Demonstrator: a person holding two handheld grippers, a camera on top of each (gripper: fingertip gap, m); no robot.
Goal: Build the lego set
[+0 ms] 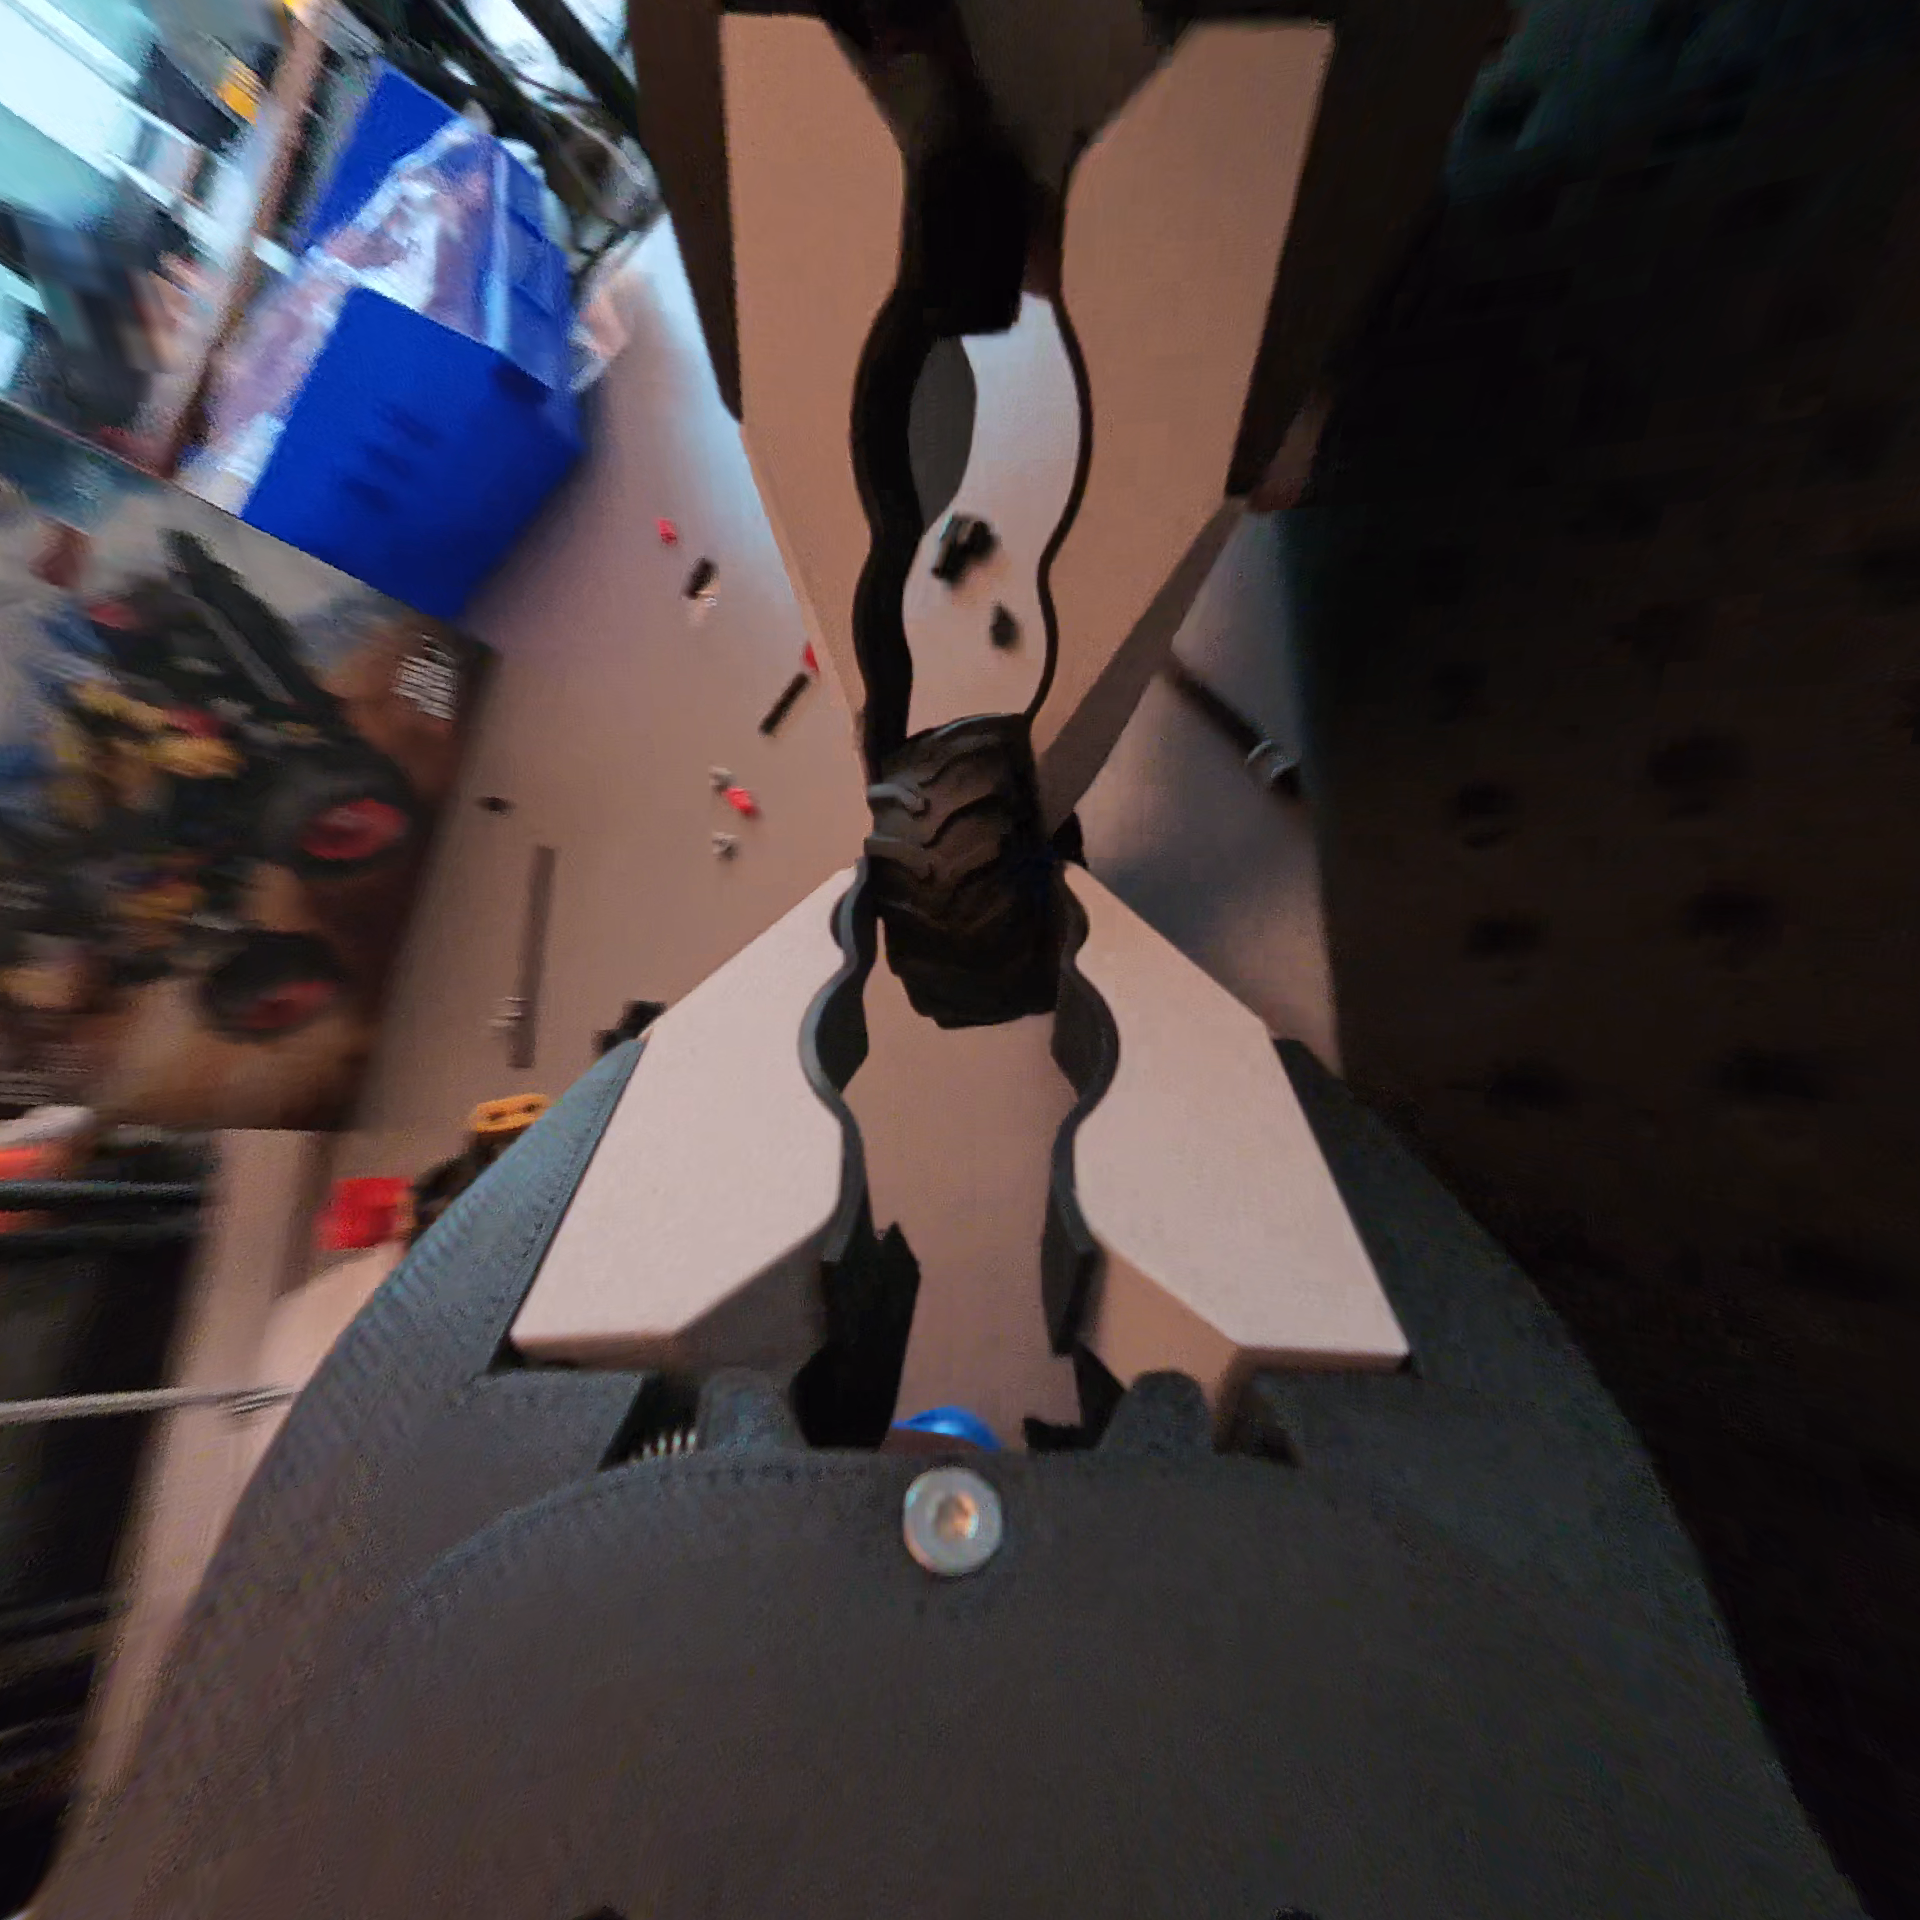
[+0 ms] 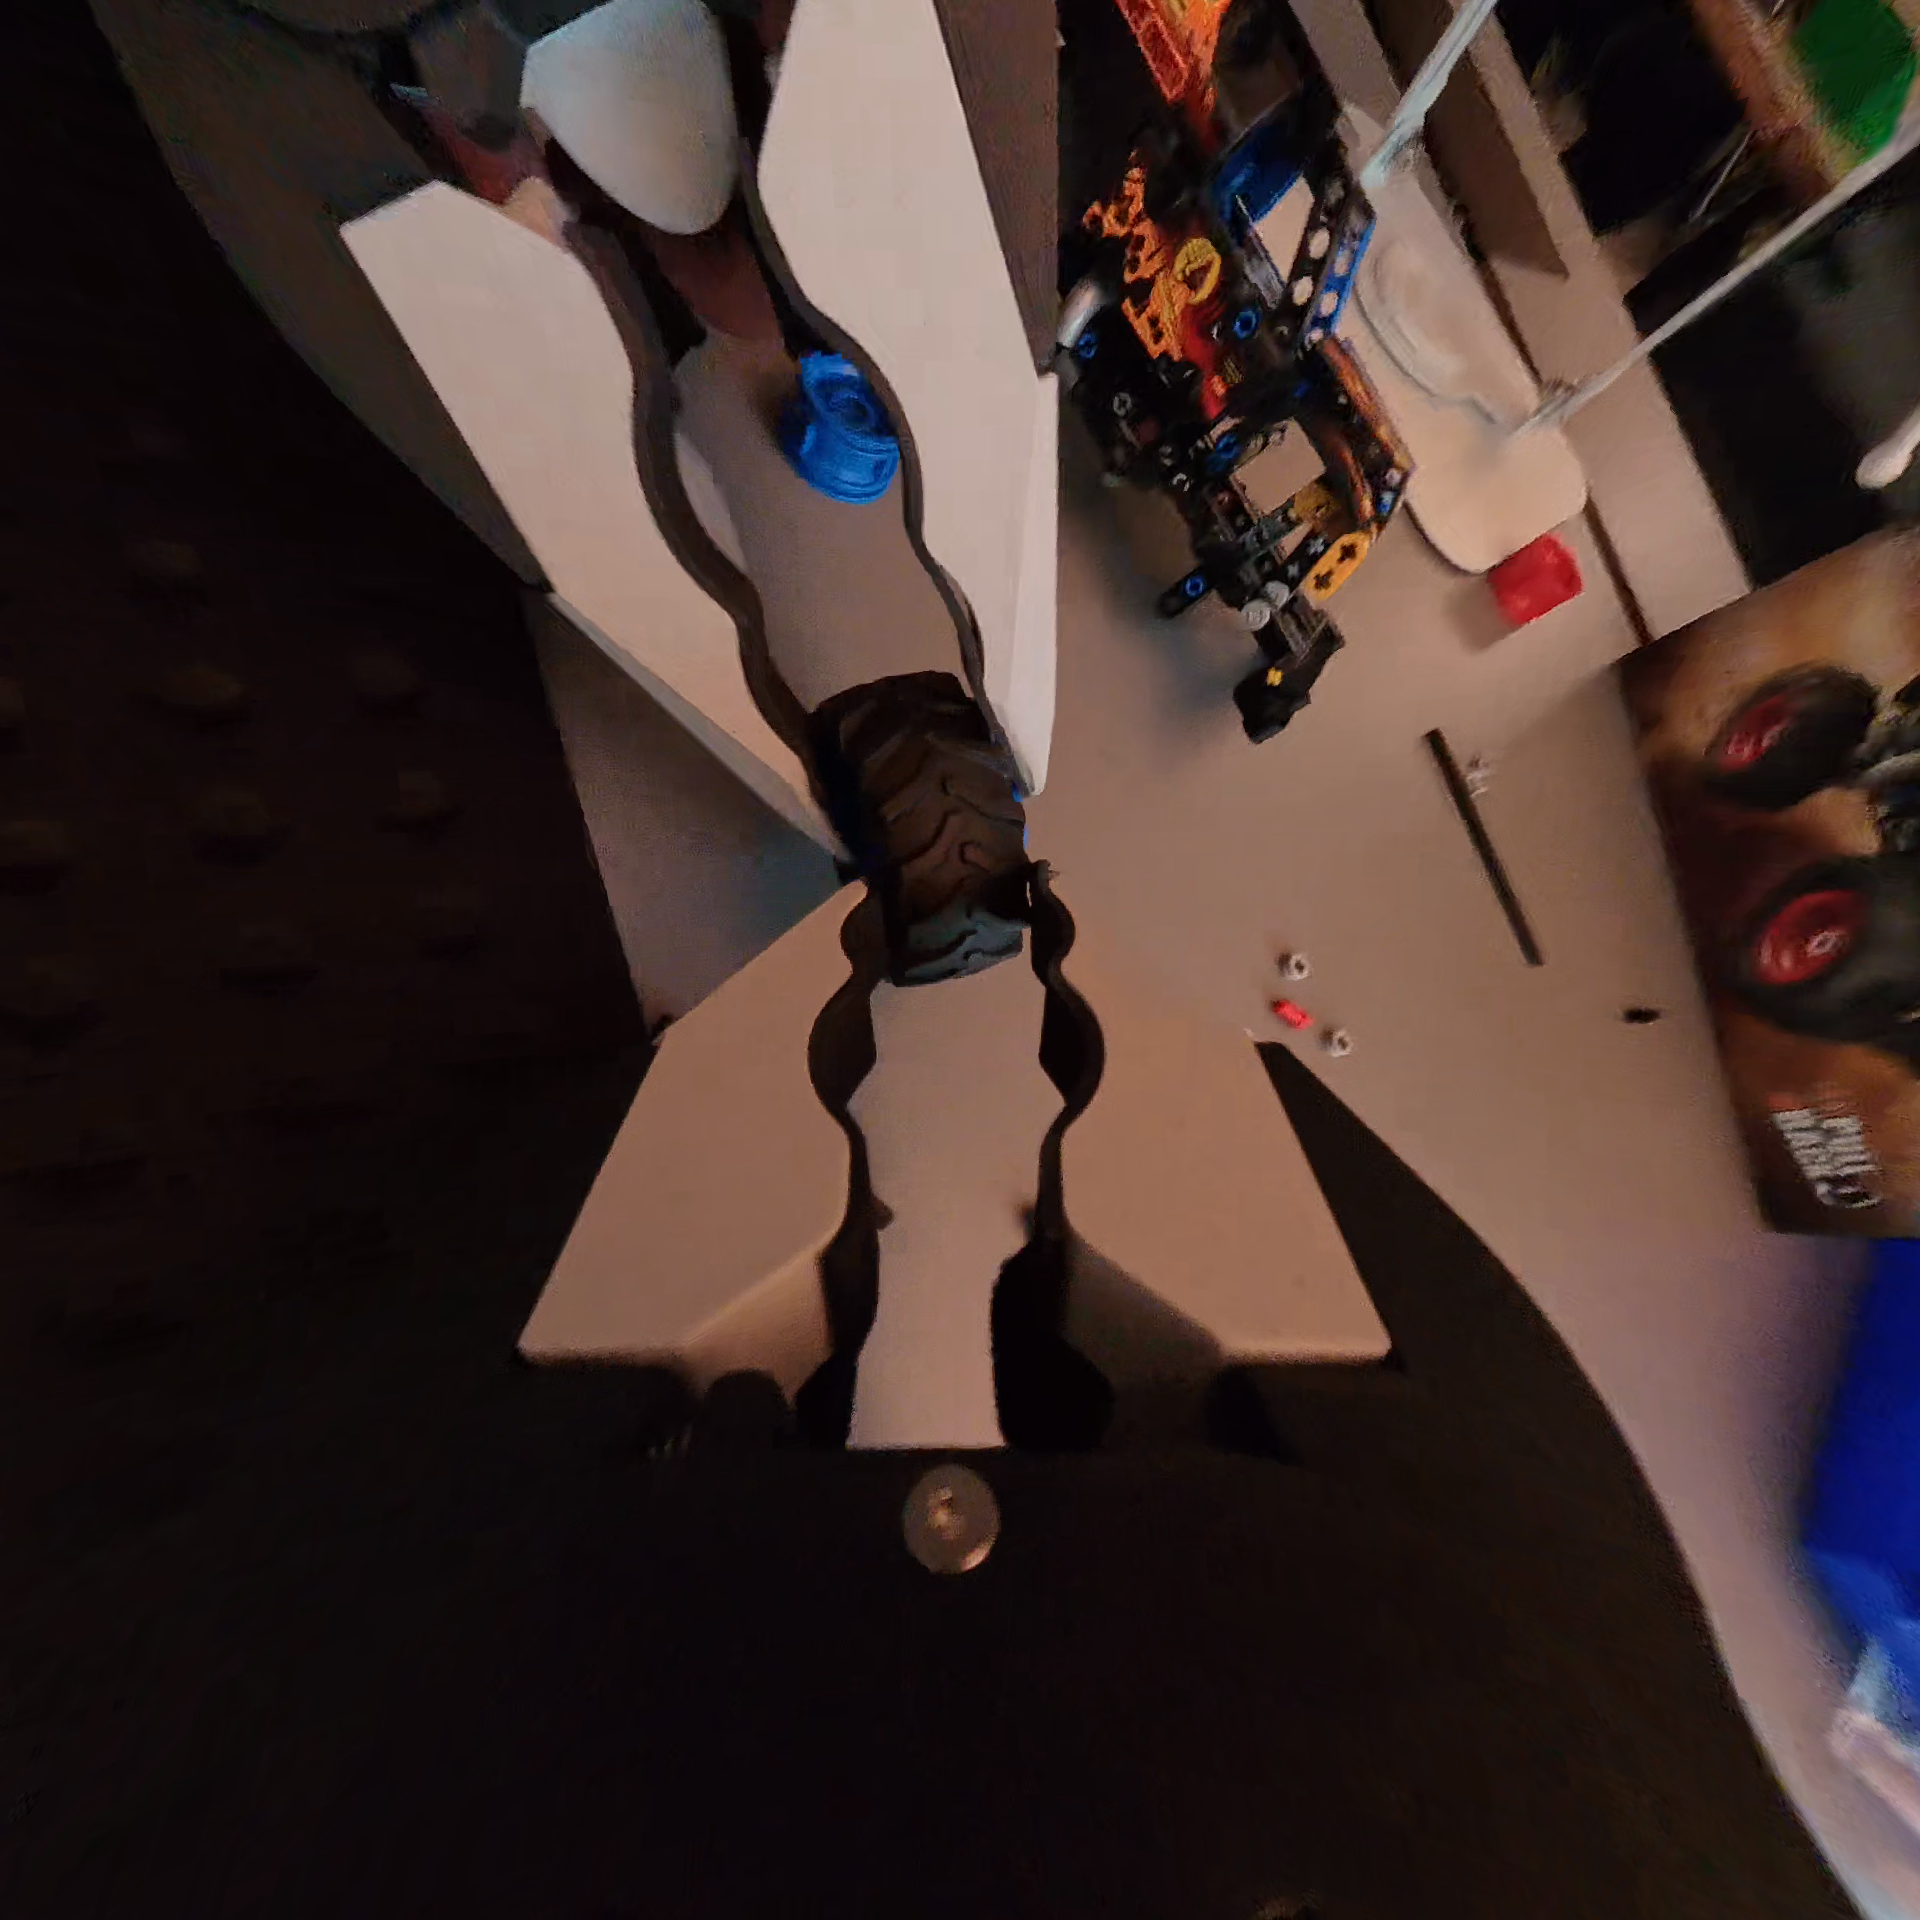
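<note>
Between the tips of both grippers, held in the air above the worktop [image 2: 1195, 831], sits a black treaded tyre [image 1: 961, 883]. The left gripper [image 1: 961, 914] and the right gripper [image 2: 961, 914] meet nose to nose and each pinches the tyre across its width, so both are clenched on the same piece. A blue wheel hub [image 2: 840, 428] lies in the gap between the left gripper's fingers as the right wrist view shows it; whether it rests on the worktop or is carried I cannot tell.

Judging by what lies about, the build is partly done. A chassis frame [image 2: 1242, 416] of black, orange, yellow and blue beams stands toward the far side of the worktop, with no wheels visible on it. Loose small parts [image 2: 1299, 1003], a long black axle [image 2: 1481, 847] and a red piece [image 2: 1536, 580] are still unused, and the set's box [image 2: 1808, 883] lies at the edge. Fitting tyre to hub and mounting wheels look outstanding.

Both grippers point toward one another, tilted steeply against the worktop.
</note>
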